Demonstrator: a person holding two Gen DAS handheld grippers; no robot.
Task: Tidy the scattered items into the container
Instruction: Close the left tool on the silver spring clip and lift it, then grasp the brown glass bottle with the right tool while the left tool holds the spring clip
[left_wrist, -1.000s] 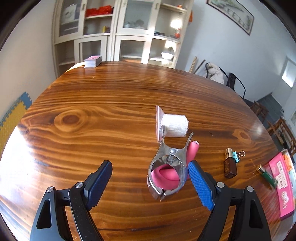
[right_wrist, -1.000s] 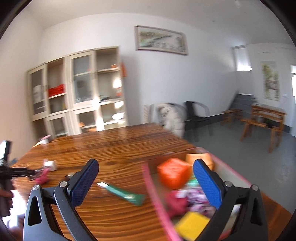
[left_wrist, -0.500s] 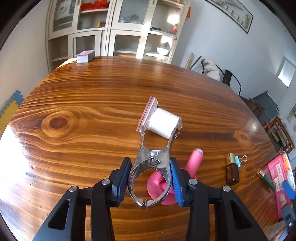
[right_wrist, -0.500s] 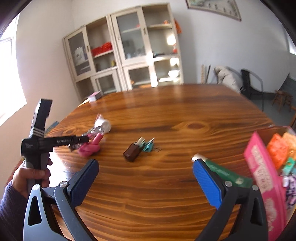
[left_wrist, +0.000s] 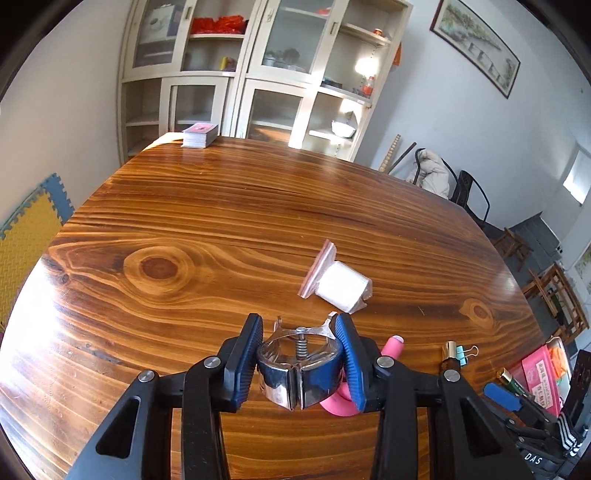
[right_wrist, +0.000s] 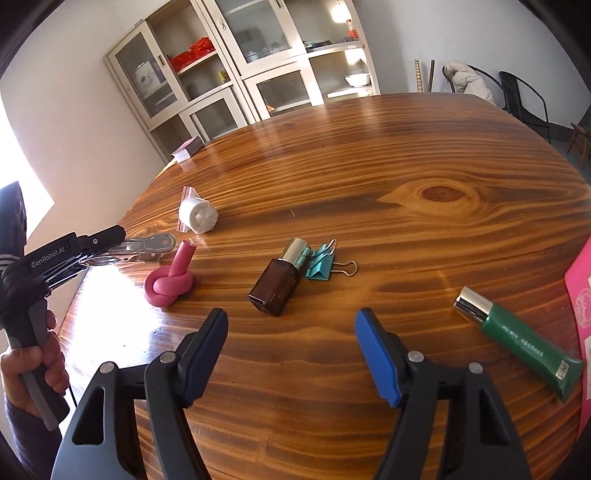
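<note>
L gripper (left_wrist: 299, 363) was clamped on a steel spring clamp (left_wrist: 300, 373), held clear of the wooden table (left_wrist: 184, 236); "GenRobot.AI" was read on its body in the R wrist view. R gripper (right_wrist: 291, 347) was closing w/ nothing between the jaws, above a brown bottle (right_wrist: 277, 286) beside a teal binder clip (right_wrist: 321, 262). A green tube (right_wrist: 517, 339) w/ illegible print lay near the pink container (right_wrist: 581, 295).

"GenRobot.AI" on left gripper (right_wrist: 110, 247)

One clamp (left_wrist: 300, 373), bottle (right_wrist: 277, 285), tube (right_wrist: 517, 338), binder clip (right_wrist: 322, 263).
</note>
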